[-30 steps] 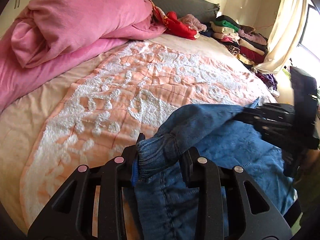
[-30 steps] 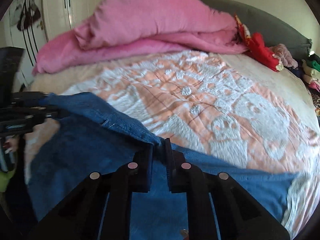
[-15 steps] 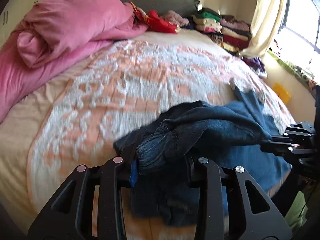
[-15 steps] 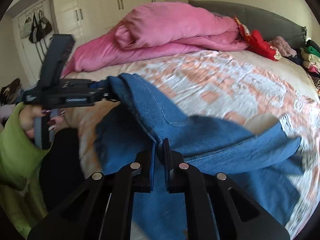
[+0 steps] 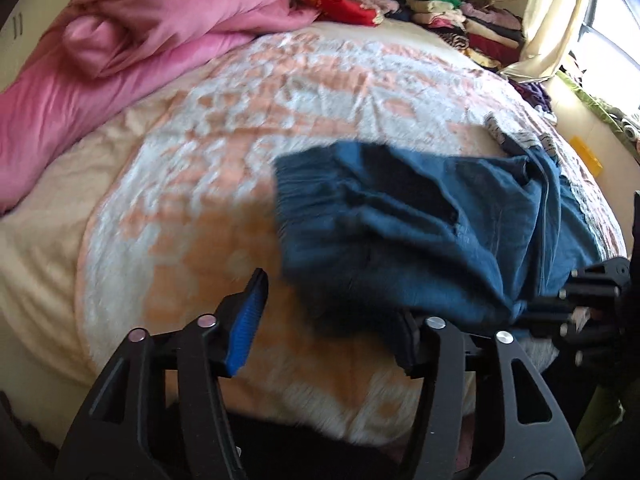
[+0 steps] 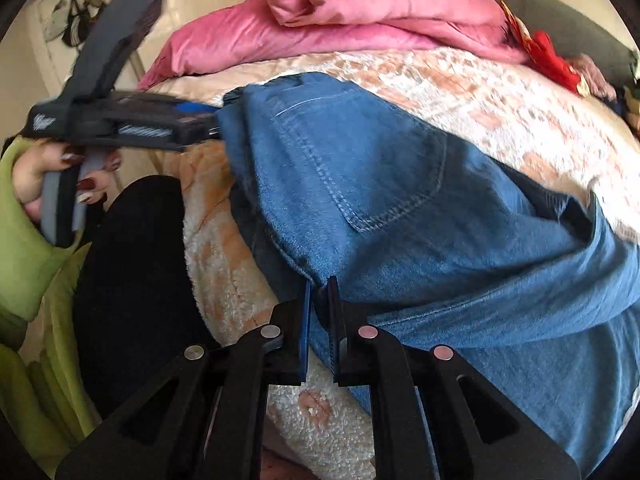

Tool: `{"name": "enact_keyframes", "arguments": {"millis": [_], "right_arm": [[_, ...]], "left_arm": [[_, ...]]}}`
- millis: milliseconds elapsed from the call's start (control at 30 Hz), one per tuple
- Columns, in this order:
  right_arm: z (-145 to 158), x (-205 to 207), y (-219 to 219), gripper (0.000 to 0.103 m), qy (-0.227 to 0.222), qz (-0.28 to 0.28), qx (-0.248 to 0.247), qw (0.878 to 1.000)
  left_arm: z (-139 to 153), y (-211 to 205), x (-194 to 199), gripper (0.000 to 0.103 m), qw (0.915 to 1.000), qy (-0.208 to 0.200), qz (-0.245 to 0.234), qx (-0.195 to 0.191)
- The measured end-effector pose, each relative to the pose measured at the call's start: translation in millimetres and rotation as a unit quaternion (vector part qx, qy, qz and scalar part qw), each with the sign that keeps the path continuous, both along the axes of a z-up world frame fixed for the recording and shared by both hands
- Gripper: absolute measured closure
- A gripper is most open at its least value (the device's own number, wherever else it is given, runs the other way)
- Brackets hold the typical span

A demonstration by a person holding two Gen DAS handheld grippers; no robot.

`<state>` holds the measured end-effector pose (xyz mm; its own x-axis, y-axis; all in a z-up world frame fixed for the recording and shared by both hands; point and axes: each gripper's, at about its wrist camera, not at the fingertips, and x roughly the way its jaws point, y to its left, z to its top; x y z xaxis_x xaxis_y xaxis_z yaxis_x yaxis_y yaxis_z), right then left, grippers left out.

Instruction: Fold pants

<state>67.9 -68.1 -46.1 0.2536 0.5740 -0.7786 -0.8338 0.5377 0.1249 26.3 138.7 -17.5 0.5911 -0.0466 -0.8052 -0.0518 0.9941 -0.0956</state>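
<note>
The blue denim pants [image 5: 420, 232] lie bunched on the peach and white bedspread near the bed's front edge. In the right wrist view the pants [image 6: 400, 200] show a back pocket. My left gripper [image 5: 328, 320] is open and empty, its jaws wide apart just in front of the pants' waistband. It shows from the side in the right wrist view [image 6: 200, 120], close to the waistband edge. My right gripper [image 6: 319, 292] is shut on a fold of the pants at their near edge. It also shows in the left wrist view [image 5: 532, 308].
A pink duvet [image 5: 120, 40] is heaped at the bed's far left. Stacked folded clothes [image 5: 460, 20] and a red garment [image 5: 344, 0] lie by the headboard. A curtain [image 5: 552, 12] hangs at the right. The person's green sleeve [image 6: 24, 260] and black-clad leg [image 6: 132, 280] are at the left.
My left gripper has let go of the waistband and opened wide. The pants have dropped onto the bedspread. My right gripper keeps its hold and has drawn back towards the bed's edge.
</note>
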Motion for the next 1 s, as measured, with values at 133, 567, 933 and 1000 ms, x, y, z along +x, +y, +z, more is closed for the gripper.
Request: {"name": "enact_keyframes", "arguments": {"millis": [133, 567, 933, 1000], "right_arm": [[-0.4, -1.3, -2.1, 0.094, 0.004, 0.001, 0.001, 1.000], [13.2, -16.6, -12.8, 0.082, 0.018, 0.032, -0.011, 0.999], [-15.1, 24.9, -23.8, 0.066, 0.041, -0.085, -0.030, 0.995], [-7.8, 23.1, -28.1, 0.062, 0.046, -0.084, -0.021, 0.995]], "left_arm": [[15.1, 8.1, -24.9, 0.063, 0.9997, -0.015, 0.015, -0.015], [-2.9, -58.9, 16.8, 0.068, 0.9987, 0.000, -0.051, 0.012], [-16.8, -60.9, 14.8, 0.068, 0.9988, 0.001, -0.047, 0.018], [-14.2, -63.5, 13.0, 0.068, 0.9986, 0.000, -0.047, 0.022]]}}
